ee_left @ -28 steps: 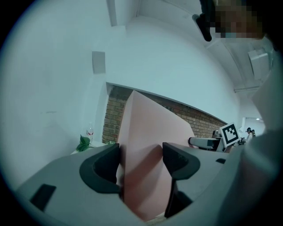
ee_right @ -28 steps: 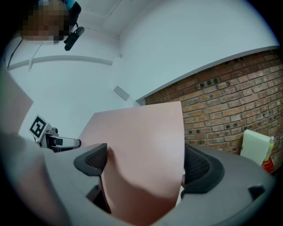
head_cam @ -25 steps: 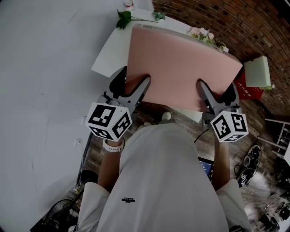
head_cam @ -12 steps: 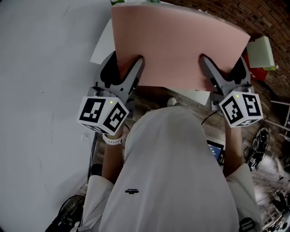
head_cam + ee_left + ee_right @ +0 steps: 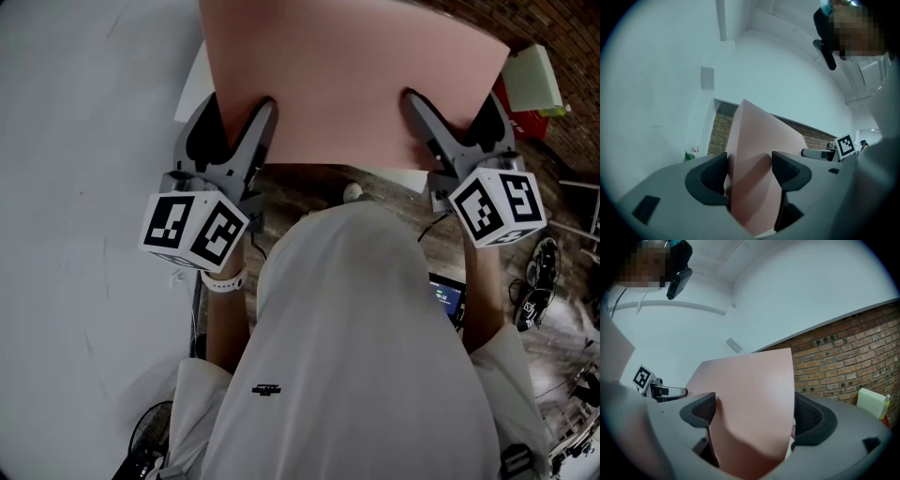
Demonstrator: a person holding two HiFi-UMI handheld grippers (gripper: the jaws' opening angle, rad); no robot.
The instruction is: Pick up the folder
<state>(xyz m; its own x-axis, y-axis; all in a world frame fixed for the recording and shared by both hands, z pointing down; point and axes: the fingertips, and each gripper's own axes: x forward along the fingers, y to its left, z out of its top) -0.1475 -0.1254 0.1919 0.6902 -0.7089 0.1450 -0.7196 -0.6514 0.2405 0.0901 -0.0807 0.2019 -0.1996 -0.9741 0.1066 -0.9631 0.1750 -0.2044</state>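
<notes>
A large pink folder (image 5: 356, 75) hangs in the air in front of the person, clear of the white table (image 5: 190, 92) beneath it. My left gripper (image 5: 239, 117) is shut on the folder's near edge at the left. My right gripper (image 5: 452, 108) holds the same edge at the right, its jaws closing tighter on it. In the left gripper view the folder (image 5: 759, 154) stands edge-on between the dark pads (image 5: 790, 171). In the right gripper view its broad face (image 5: 750, 394) fills the gap between the jaws and hides part of them.
A pale green box (image 5: 534, 80) and a red object (image 5: 517, 101) sit to the right by the brick wall (image 5: 853, 357). A lit screen (image 5: 446, 298) and cables (image 5: 534, 300) lie on the wooden floor. The person's torso (image 5: 356, 356) fills the lower view.
Both grippers have risen with the folder, which now looms larger and covers the table top and the flowers that showed behind it earlier.
</notes>
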